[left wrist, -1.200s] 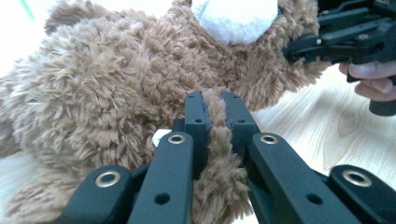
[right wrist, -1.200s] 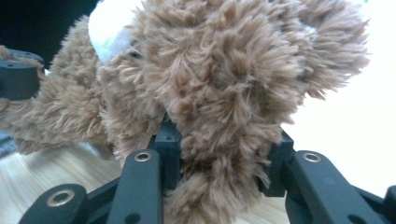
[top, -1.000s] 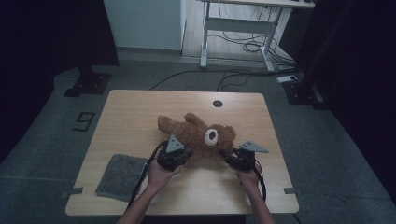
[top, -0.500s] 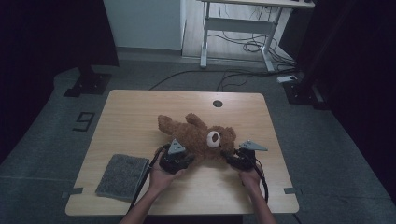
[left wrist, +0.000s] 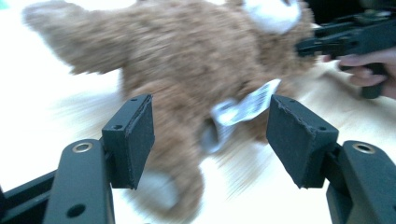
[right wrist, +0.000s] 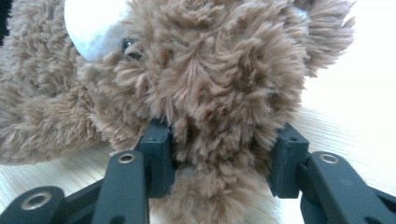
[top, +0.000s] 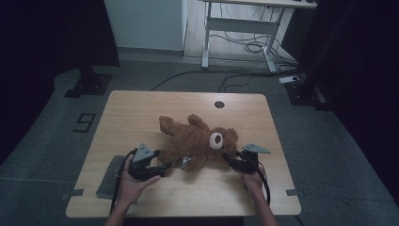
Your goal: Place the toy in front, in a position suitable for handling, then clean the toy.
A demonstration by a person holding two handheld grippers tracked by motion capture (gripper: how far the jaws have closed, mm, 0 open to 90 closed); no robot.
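Left hand-held gripper (top: 162, 168) withdrawn, teddy bear (left wrist: 196, 70) blurred

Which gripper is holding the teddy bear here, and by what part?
The right gripper clamps the teddy bear by its head fur. The left gripper, jaws just opened, holds nothing.

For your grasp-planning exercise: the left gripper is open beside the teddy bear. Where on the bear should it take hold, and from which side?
Probably the near leg of the teddy bear, approached low from the table's near-left edge. The left gripper has just been opening its jaws, and that narrow, soft limb lies between them untouched. The right gripper already clamps the head.
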